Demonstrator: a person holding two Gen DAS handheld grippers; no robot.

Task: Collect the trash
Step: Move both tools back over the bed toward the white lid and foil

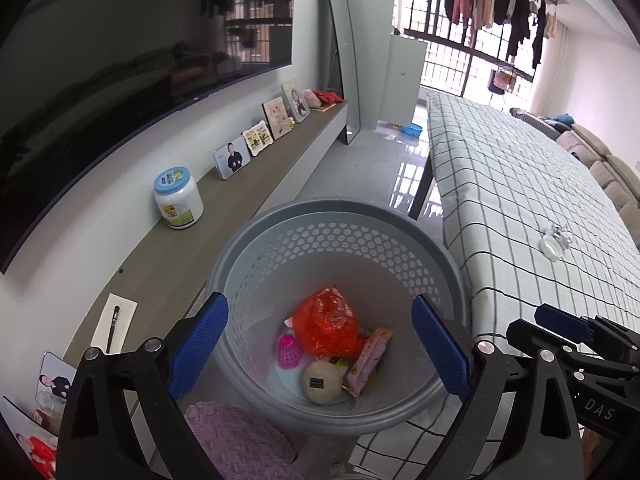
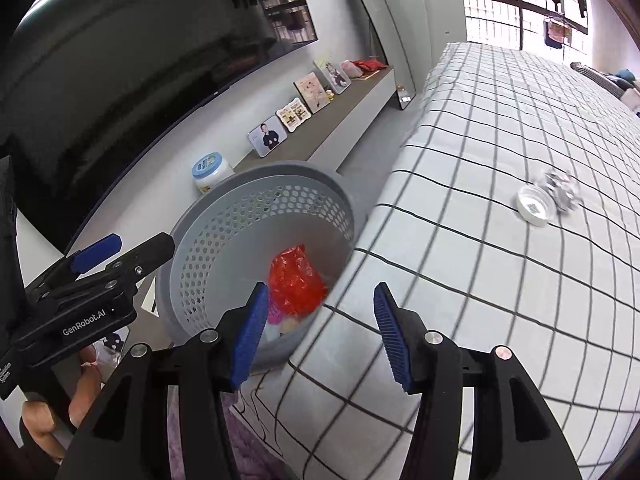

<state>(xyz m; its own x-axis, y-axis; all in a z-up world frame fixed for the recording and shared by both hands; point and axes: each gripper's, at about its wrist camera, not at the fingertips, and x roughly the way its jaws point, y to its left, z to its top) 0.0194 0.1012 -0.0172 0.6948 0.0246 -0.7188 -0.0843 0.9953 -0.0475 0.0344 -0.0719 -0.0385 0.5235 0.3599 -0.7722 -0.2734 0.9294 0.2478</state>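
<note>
trash (image 1: pixel 326 326), a crumpled red bag among wrappers, fills the grey perforated basket (image 1: pixel 332 248); both tongs gape empty.

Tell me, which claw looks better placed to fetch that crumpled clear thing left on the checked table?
Probably the right claw: it is open, empty, over the table, facing the crumpled clear piece. The left claw hangs over the basket.

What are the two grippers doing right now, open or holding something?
Left gripper: open, nothing between its fingers, above the gray basket.
Right gripper: open, empty, over the checked tablecloth.
</note>
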